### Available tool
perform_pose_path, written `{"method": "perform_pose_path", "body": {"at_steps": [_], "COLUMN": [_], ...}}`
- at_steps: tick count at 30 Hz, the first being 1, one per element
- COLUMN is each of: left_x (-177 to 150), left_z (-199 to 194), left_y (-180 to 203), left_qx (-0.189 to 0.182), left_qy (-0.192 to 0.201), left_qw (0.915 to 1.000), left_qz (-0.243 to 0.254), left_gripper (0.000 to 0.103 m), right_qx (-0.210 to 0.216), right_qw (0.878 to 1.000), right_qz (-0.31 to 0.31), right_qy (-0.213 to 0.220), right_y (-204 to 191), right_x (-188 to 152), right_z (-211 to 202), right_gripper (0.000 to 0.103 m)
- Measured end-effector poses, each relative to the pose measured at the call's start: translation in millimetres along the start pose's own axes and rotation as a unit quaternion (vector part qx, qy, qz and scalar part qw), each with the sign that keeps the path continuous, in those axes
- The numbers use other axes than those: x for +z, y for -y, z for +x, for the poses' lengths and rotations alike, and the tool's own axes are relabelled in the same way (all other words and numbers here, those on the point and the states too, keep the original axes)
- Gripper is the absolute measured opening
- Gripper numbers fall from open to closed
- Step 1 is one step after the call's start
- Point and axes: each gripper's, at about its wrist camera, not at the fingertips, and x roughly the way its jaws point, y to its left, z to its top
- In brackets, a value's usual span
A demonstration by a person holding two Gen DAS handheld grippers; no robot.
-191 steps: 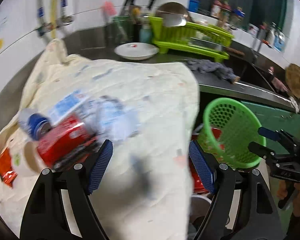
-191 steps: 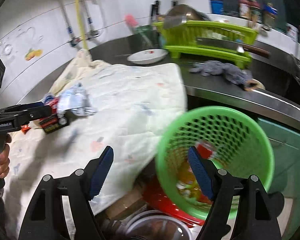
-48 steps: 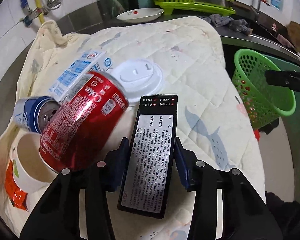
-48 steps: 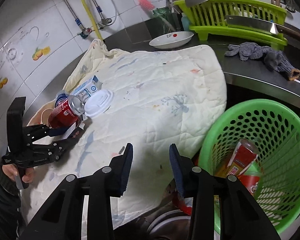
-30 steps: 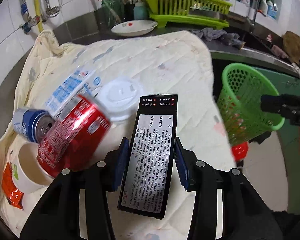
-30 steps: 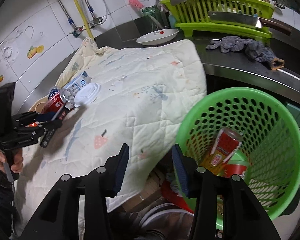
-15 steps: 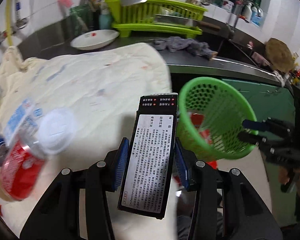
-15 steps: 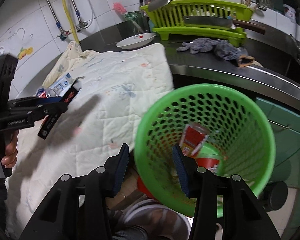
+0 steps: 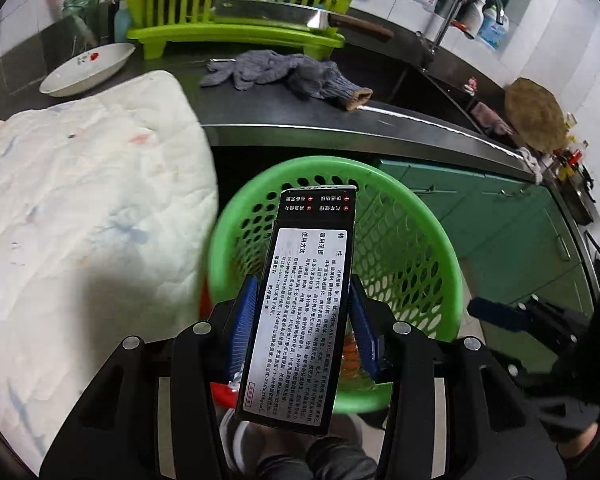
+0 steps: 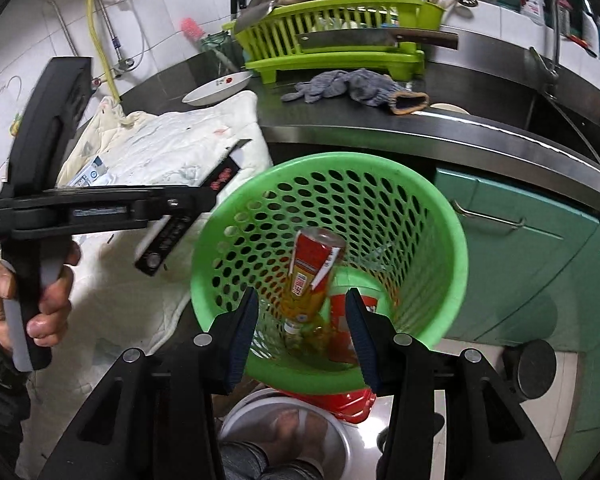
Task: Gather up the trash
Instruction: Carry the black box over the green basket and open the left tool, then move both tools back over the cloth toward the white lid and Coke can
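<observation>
Domestic kitchen. Evidence: dark steel-edged bench (image 10: 440, 132); lime-green plastic dish rack (image 10: 340, 40) holding a cleaver and a metal bowl; white ceramic plate (image 9: 86, 68); chrome sink tap (image 9: 448, 16); grey knitted gloves (image 10: 356, 84); white wall tiles (image 10: 28, 56) with exposed pipes; green cabinet doors (image 10: 532, 248) below; bottles and jars along the back ledge.

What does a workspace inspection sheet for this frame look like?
Surface: quilted cloth over dark steel counter.
Job's things: black box in left gripper, beside green basket rim; bottle inside.
Clutter: grey rag, white dish, dish rack, cleaver.
Grippers: left shut on box; right gripper clamps basket rim.
Cables: yellow hose.
Surroundings: tiled wall, green cabinets, faucet.
</observation>
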Motion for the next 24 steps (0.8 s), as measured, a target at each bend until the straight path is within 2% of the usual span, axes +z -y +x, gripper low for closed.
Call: {"method": "perform_pose_path", "body": {"at_steps": [3,7,11,20,24], "left_x": [2.1,1.4,-1.0,-18.0,-30.9], "left_z": [11.2,13.0,6.7,-43.3,-65.5], "left_y": [6.9,4.5,-1.8,-38.6,-59.6], "left_qx": [-0.005,-0.013,-0.010,0.040,0.068], "left_qy": [-0.005,-0.001,0.003,0.029,0.035], "left_qw": [0.9999,0.9996,0.9995,0.9981,0.9960], "left_qz": [-0.009,-0.024,-0.028,-0.037,-0.045], "left_gripper": [0.049,0.073,0.073,0.073,0.073], "right_qx": [-0.003,-0.001,0.002,0.028,0.043], "right_qw": [1.000,1.000,1.000,0.999,0.998], "right_qz": [0.002,0.003,-0.001,-0.031,-0.046], "right_qy": [0.002,0.004,0.004,0.006,0.004], "right_y": [4.4,5.0,0.3,-35.3,-56.8], "right_x": [-1.7,-2.0,-0.9,9.5,13.8], "right_z": [-3.5,-5.3,-5.5,0.1,6.8], "right_gripper": [0.044,0.044,0.044,0.045,0.051]}}
